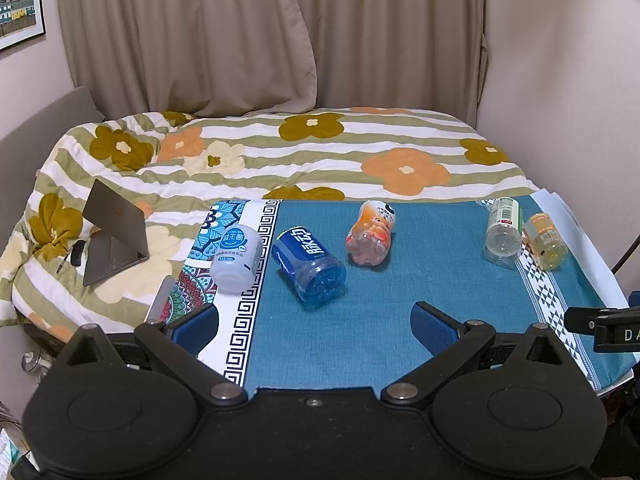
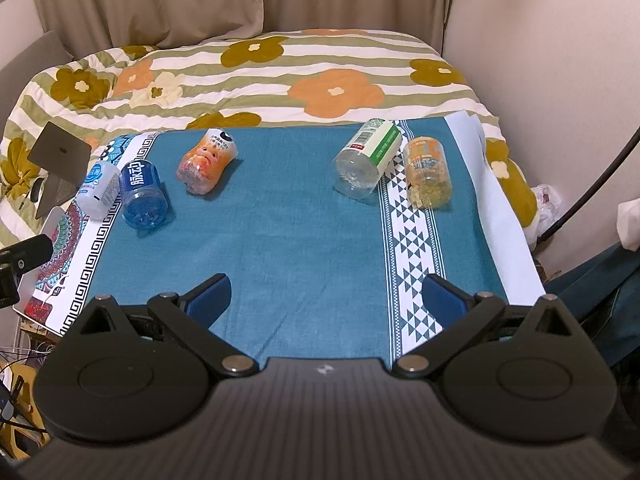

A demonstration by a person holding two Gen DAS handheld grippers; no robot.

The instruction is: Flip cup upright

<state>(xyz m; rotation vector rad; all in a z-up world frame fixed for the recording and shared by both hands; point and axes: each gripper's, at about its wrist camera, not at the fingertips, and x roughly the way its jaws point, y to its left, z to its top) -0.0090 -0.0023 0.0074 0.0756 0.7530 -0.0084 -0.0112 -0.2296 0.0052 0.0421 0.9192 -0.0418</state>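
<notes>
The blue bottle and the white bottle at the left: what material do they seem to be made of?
Blue bottle: probably thin clear plastic, tinted blue and glossy; light passes through its moulded base, and a printed label wraps it. White bottle: likely opaque plastic with a smoother, duller look; nothing shows through it. Both lie on their sides on the cloth.

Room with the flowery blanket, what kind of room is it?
Most likely a bedroom at home: a bed with a flowered quilt, closed curtains behind it, and a laptop on the bed, beside a table with a blue cloth.
</notes>
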